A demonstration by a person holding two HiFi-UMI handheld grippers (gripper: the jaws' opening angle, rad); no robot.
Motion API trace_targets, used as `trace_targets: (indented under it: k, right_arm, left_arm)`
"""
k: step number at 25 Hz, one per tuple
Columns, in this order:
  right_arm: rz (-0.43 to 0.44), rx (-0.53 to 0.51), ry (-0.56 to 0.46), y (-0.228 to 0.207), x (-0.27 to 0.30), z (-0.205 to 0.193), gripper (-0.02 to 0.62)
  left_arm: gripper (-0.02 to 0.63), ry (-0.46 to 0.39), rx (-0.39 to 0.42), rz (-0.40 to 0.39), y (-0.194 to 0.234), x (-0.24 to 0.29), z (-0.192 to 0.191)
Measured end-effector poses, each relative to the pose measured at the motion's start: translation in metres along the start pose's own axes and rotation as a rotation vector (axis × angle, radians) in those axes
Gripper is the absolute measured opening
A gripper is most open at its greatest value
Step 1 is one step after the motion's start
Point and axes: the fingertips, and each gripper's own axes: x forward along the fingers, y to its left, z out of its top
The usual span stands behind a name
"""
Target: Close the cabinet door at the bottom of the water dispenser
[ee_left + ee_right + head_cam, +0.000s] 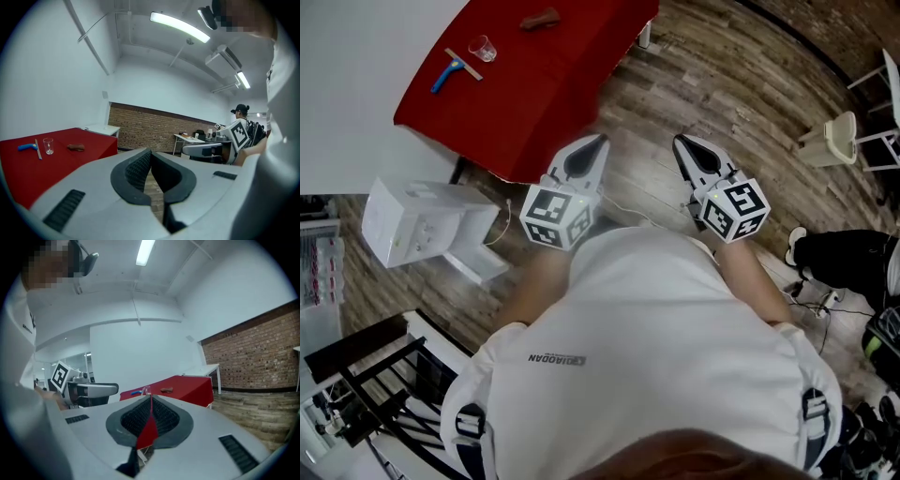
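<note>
The white water dispenser [417, 223] stands on the wood floor at the left of the head view. A white panel [476, 255] juts from its base toward me; it may be the cabinet door. Both grippers are held in front of my chest, well to the right of the dispenser and apart from it. My left gripper [598, 141] [149, 152] has its jaws together with nothing between them. My right gripper [680, 141] [150, 398] is likewise shut and empty. Neither gripper view shows the dispenser.
A red table [534, 103] ahead holds a glass [483, 48], a blue tool [445, 75] and a brown object [541, 19]. A white chair [839, 141] and a black bag [844, 258] are on the right. A black rack [375, 384] stands at lower left.
</note>
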Motion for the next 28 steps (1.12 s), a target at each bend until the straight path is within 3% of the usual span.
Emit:
trace_targets:
  k: [4, 10, 28]
  right_arm:
    - [-0.016, -0.054, 0.021, 0.002, -0.001, -0.004, 0.023]
    - [0.045, -0.041, 0.041, 0.013, 0.000, -0.009, 0.023]
    - [0.291, -0.057, 0.064, 0.076, 0.028, -0.016, 0.023]
  left_arm:
    - [-0.005, -0.010, -0.004, 0.001, -0.003, -0.003, -0.001]
    - [-0.005, -0.029, -0.007, 0.027, -0.005, -0.012, 0.002]
    - [-0.005, -0.047, -0.028, 0.283, 0.019, -0.090, -0.005]
